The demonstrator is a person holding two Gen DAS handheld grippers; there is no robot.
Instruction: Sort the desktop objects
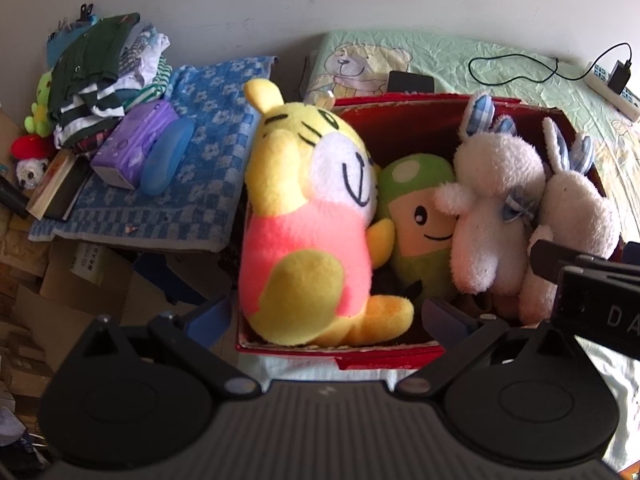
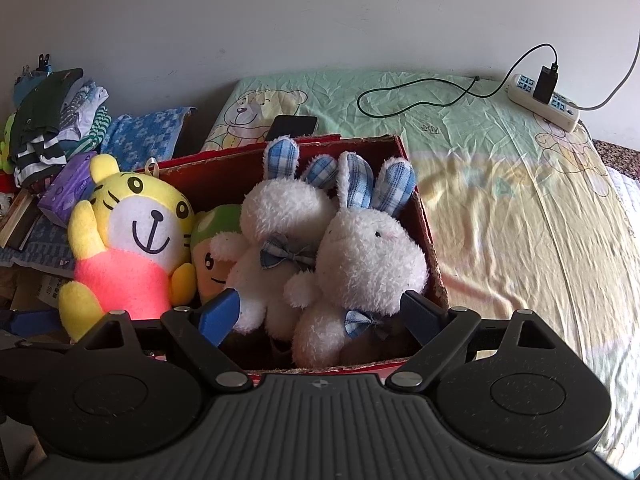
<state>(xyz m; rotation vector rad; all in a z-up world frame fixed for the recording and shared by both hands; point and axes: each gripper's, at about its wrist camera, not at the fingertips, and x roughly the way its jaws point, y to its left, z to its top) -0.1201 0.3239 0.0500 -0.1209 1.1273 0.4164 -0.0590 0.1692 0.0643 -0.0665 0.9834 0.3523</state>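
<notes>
A red cardboard box (image 1: pixel 400 354) (image 2: pixel 280 148) stands on the bed and holds several plush toys. The yellow tiger (image 1: pixel 304 216) (image 2: pixel 136 240) in a pink shirt sits upright at its left end. Beside it lies a green mushroom toy (image 1: pixel 420 216) (image 2: pixel 212 256), then two white rabbits (image 1: pixel 492 208) (image 2: pixel 372 256) with blue checked ears. My left gripper (image 1: pixel 328 314) is open, its fingers spread either side of the tiger's base. My right gripper (image 2: pixel 322 314) is open too, fingers astride the lower bodies of the rabbits. Neither holds anything.
Left of the box, a blue checked towel (image 1: pixel 208 128) carries a purple tissue pack (image 1: pixel 132 144), a blue case (image 1: pixel 166 160), books and a clothes pile (image 1: pixel 100 76). Behind the box lies a dark phone (image 2: pixel 292 126). A power strip (image 2: pixel 544 100) with cable rests on the green sheet (image 2: pixel 500 200).
</notes>
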